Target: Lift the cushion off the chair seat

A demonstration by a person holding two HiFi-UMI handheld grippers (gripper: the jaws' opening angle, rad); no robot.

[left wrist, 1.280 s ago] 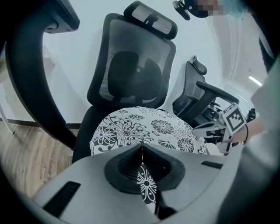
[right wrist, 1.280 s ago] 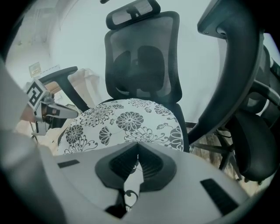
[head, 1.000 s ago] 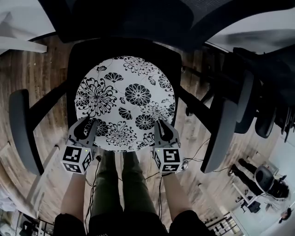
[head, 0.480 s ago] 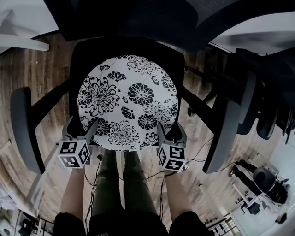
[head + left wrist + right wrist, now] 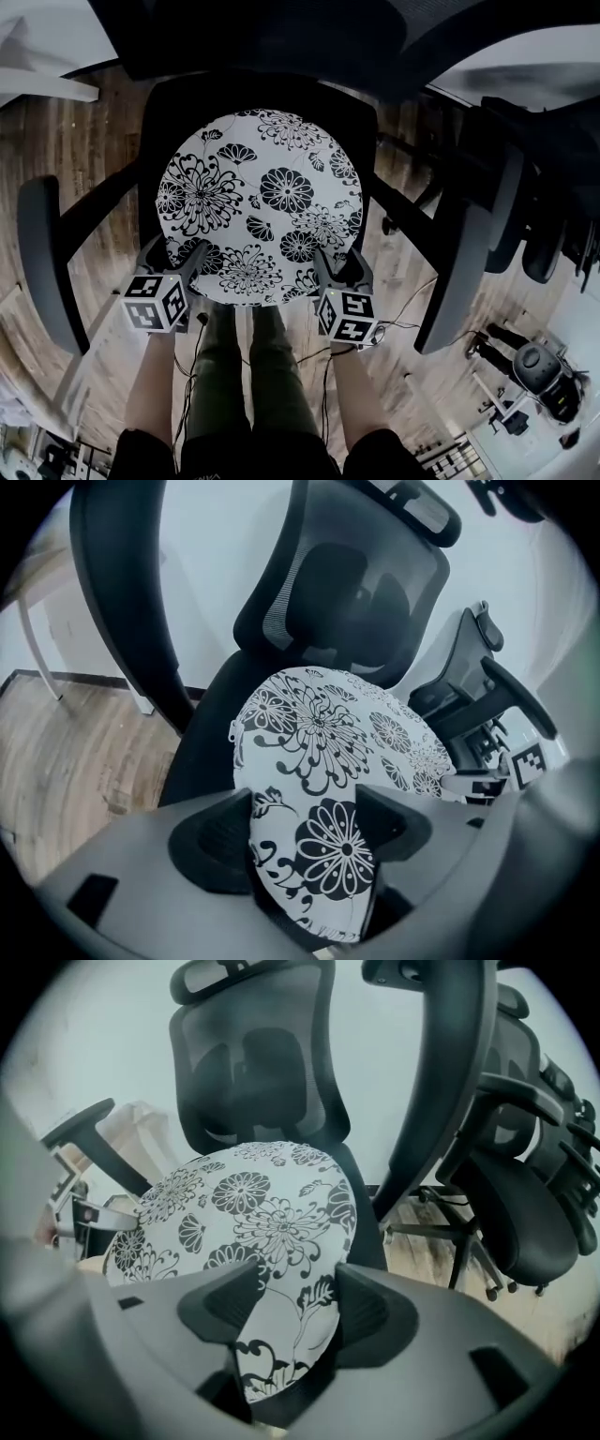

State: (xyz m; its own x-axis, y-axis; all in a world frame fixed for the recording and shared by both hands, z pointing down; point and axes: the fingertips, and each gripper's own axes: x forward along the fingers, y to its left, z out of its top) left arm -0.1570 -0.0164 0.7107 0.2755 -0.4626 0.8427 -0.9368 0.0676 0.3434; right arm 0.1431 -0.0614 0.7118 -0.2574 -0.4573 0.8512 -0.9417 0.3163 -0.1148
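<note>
While the round white cushion printed with black flowers [image 5: 258, 206] lies flat on the black office-chair seat [image 5: 161, 111], both tools straddle its near rim! Left grey gripper [image 5: 174, 255] at the seat's front-left corner, right grey gripper [image 5: 339, 267] at its front-right. Each pair of jaws has just been opening and now stands spread, cushion edge between them, nothing clamped.
</note>
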